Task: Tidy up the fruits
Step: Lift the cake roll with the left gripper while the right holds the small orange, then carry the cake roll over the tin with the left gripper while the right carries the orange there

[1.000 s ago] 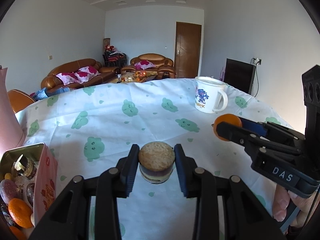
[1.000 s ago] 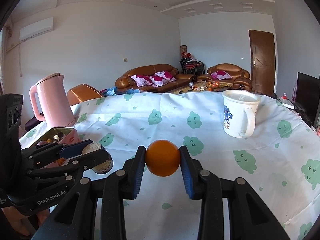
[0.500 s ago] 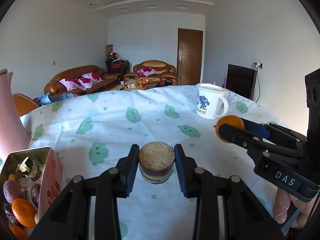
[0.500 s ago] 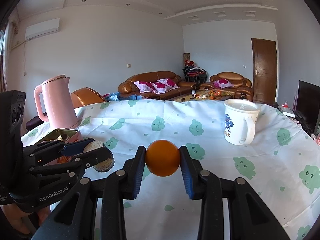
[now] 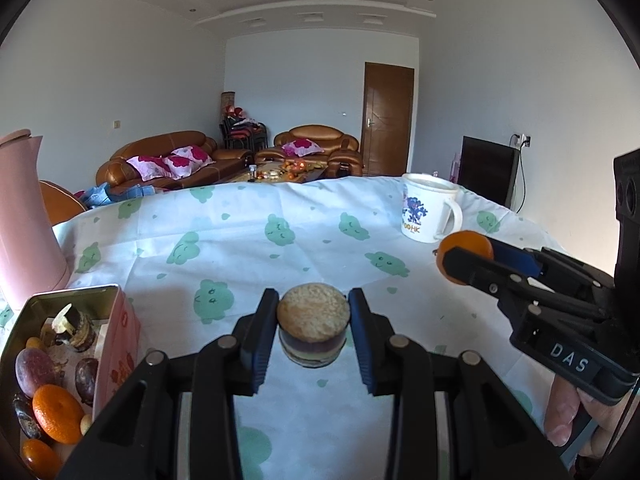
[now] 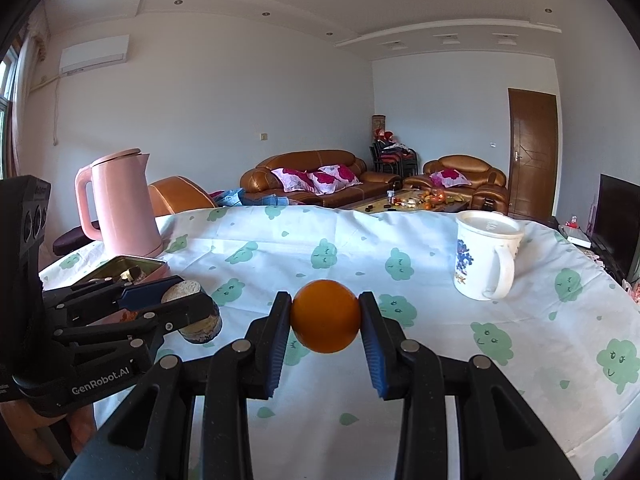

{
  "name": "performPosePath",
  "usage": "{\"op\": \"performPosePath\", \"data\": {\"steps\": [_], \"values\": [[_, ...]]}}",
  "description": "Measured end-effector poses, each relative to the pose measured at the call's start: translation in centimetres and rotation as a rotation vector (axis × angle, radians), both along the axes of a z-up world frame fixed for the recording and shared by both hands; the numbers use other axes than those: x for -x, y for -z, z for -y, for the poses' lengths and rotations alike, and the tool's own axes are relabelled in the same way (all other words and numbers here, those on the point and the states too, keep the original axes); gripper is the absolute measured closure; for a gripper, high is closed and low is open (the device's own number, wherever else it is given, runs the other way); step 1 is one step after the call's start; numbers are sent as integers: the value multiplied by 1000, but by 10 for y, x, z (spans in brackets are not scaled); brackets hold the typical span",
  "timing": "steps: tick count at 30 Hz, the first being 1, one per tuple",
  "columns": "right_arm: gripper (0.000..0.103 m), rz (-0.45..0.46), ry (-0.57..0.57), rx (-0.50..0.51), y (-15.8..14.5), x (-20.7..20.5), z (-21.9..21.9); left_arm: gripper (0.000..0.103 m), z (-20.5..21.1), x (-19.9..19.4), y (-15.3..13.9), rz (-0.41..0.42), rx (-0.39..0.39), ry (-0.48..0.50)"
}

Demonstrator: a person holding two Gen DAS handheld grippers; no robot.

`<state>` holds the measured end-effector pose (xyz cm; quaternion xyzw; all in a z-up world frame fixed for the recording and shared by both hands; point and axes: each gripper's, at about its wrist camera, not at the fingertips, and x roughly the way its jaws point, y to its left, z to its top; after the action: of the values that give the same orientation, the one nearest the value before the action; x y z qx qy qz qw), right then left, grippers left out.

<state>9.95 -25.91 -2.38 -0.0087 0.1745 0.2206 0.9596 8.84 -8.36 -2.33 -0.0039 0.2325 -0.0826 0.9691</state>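
Several oranges (image 5: 57, 414) lie in open tin (image 5: 116, 344)

Open cloth mid-frame, clutter at the edges
Kettle (image 6: 120, 204) and tin (image 5: 60, 344) block the left; mug (image 6: 486, 256) stands right.

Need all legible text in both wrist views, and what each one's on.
"DAS": white letters on the black body of the right gripper, shut on a round orange fruit.
"GenRobot.AI": white letters on the black body of the left gripper, shut on a layered round cake in a clear cup.
"HK": end of a partly blurred word under the blue cartoon on the white mug.
Red print on the pink tin box: unreadable.
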Motion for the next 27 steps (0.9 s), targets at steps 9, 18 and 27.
{"op": "performPosePath", "data": {"steps": [9,18,27], "values": [[67,3,-61,14,-2,8,-27,66,-25,7,-1,-5,11,-43],[67,2,-107,21,-3,13,-50,66,-49,16,-1,-1,14,-91],[67,11,-158,26,-10,22,-73,66,-67,27,-5,9,19,-114]]}}
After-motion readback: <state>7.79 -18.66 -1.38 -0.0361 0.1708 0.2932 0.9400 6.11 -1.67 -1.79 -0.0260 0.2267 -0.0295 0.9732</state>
